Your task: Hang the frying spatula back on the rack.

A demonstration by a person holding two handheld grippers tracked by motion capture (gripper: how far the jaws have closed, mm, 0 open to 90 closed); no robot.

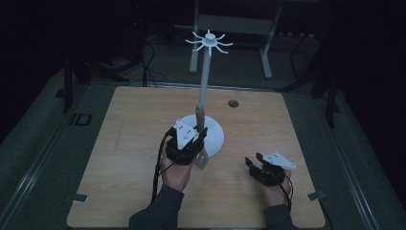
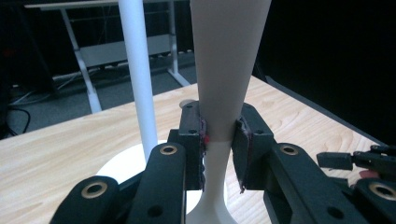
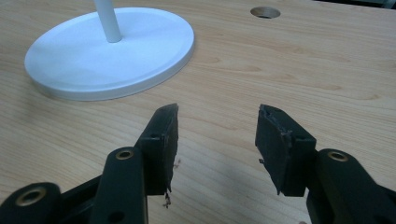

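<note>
Left gripper (image 2: 219, 140) clamped on a white flat utensil (image 2: 226, 70), centre frame, beside the stand (image 1: 207, 86).
Right gripper (image 3: 217, 140), jaws apart, waits lower right; next likely calls for lifting toward the top hooks (image 1: 209, 41).

My left gripper (image 2: 219, 140) clamps a pale, flat utensil handle (image 2: 227, 70) that flares wide toward its top and narrows at my jaws. I hold it upright, just in front of the white stand (image 1: 207, 86), whose round base (image 3: 112, 51) sits on the table and whose top carries radiating hooks (image 1: 209, 41).
</note>
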